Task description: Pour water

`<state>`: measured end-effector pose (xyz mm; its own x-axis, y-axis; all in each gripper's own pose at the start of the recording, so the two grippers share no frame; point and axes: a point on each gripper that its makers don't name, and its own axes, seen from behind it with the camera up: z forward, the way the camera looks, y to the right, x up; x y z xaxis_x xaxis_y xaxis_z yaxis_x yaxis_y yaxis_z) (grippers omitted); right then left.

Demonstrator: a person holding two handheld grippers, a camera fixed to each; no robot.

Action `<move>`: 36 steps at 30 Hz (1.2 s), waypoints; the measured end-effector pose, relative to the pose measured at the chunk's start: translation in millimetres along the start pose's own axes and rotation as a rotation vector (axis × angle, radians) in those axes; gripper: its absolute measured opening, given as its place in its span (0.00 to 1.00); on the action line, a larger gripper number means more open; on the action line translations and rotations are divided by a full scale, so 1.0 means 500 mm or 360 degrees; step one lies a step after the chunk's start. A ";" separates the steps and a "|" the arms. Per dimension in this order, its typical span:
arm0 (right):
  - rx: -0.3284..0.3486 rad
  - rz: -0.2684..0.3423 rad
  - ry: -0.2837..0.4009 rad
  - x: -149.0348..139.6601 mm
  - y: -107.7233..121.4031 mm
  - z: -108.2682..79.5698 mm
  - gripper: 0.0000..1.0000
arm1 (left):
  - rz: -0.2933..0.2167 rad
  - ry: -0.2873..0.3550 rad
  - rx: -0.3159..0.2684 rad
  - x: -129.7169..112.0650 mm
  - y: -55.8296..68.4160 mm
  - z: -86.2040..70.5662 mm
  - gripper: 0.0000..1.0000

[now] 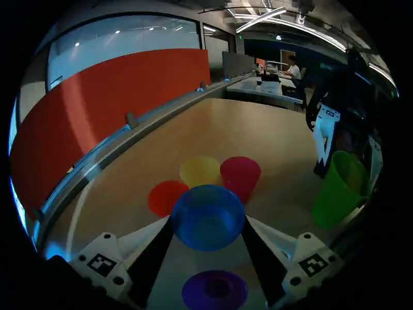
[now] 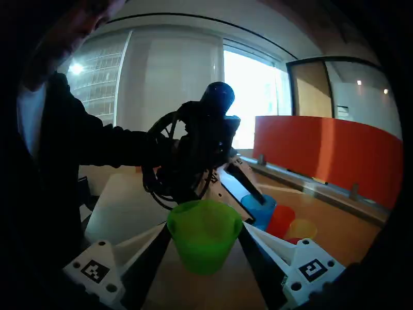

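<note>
In the left gripper view, my left gripper [image 1: 208,223] is shut on a translucent blue cup [image 1: 208,206], held upright over the wooden table [image 1: 248,124]. Just beyond it stand a yellow cup [image 1: 200,170], a red cup [image 1: 240,175] and an orange cup [image 1: 166,197]. A purple cup [image 1: 214,289] sits near the bottom edge. To the right is a green cup [image 1: 338,191]. In the right gripper view, my right gripper [image 2: 205,233] is shut on that green cup [image 2: 205,243]. Ahead, the blue cup [image 2: 259,207] sits in the left gripper [image 2: 242,181].
An orange wall panel [image 1: 103,108] and a grey rail [image 1: 155,116] run along the table's left side. Desks with a seated person [image 1: 293,68] lie far off. In the right gripper view a dark sleeve [image 2: 77,144] reaches across, before bright windows [image 2: 248,98].
</note>
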<state>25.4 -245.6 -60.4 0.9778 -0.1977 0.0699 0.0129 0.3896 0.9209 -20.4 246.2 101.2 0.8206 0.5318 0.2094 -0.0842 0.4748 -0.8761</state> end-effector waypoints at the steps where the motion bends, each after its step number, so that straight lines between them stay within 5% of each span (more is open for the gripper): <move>1: -0.0001 0.0000 0.0001 0.001 0.000 0.000 0.92 | 0.0000 0.0012 0.0004 0.003 0.000 -0.003 0.86; 36: -0.0017 -0.0025 0.0009 0.018 0.002 -0.001 0.92 | -0.0077 0.0530 0.0194 0.161 -0.033 -0.097 0.86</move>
<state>34.3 -246.7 -59.1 0.9786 -0.1990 0.0532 0.0307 0.3963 0.9176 74.4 247.4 111.7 0.9628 0.2585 0.0789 -0.0909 0.5848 -0.8061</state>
